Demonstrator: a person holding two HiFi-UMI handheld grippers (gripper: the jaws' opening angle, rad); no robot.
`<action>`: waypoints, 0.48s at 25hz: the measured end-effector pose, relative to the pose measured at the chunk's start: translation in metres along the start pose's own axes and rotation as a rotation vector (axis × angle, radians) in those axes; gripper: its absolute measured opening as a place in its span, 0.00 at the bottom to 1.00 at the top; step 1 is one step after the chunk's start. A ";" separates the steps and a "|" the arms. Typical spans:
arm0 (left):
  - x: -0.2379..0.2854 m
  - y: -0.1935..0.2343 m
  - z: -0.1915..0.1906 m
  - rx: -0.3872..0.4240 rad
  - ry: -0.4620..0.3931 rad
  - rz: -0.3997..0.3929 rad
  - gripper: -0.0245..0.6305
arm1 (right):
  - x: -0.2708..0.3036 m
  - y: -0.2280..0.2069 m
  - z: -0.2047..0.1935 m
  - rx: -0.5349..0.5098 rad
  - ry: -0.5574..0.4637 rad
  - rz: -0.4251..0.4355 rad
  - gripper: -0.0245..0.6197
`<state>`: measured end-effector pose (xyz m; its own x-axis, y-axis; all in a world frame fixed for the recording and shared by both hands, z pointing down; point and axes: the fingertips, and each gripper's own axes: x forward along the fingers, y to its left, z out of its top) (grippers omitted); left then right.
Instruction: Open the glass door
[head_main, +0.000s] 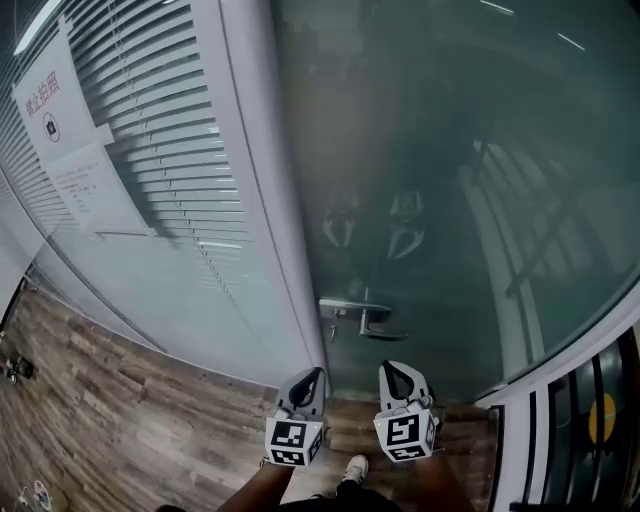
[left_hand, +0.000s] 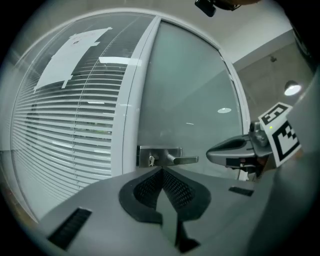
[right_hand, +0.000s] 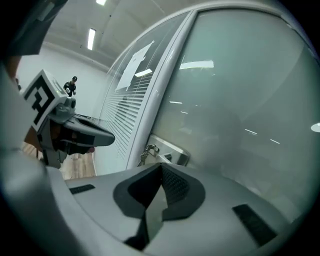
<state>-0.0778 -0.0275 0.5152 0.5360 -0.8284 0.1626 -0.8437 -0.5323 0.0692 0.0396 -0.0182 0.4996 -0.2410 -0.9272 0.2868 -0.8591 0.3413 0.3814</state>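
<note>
The glass door (head_main: 450, 180) is the largest element, a frosted grey-green panel filling the right of the head view. Its lock edge lies against a white frame post (head_main: 262, 180). Left of the post stands a glazed partition (head_main: 170, 260) with white slatted blinds (head_main: 170, 120) behind it. A wood-pattern floor (head_main: 110, 420) runs along the base of the partition. A printed notice (head_main: 60, 115) is fixed high on the partition glass.

Both grippers are held side by side in front of the door, below the handle and clear of it.

- The left gripper (head_main: 314, 376) points towards the post side of the lock. Its jaws are pressed together at the tips with nothing between them.
- The right gripper (head_main: 388, 370) sits just beside it, under the lever. Its jaws are likewise closed tight and empty.

The door handle (head_main: 378, 322) is a metal lever on a rectangular metal plate at the door's lock edge, lying level and pointing away from the post. A small set of keys (head_main: 333, 328) hangs at the post end of the plate.

A shoe (head_main: 355, 466) shows on the floor between the two grippers.
</note>
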 end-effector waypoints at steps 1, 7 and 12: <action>0.004 0.000 -0.001 0.007 0.007 0.003 0.04 | 0.005 -0.003 0.001 -0.012 0.005 0.012 0.06; 0.019 0.004 0.006 -0.016 -0.016 -0.022 0.04 | 0.030 -0.011 0.006 -0.144 0.041 0.096 0.13; 0.017 0.012 0.001 -0.017 0.015 -0.017 0.04 | 0.042 -0.011 0.000 -0.317 0.125 0.171 0.23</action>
<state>-0.0791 -0.0480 0.5181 0.5499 -0.8165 0.1758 -0.8349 -0.5432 0.0889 0.0386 -0.0606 0.5072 -0.2952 -0.8335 0.4670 -0.6246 0.5383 0.5659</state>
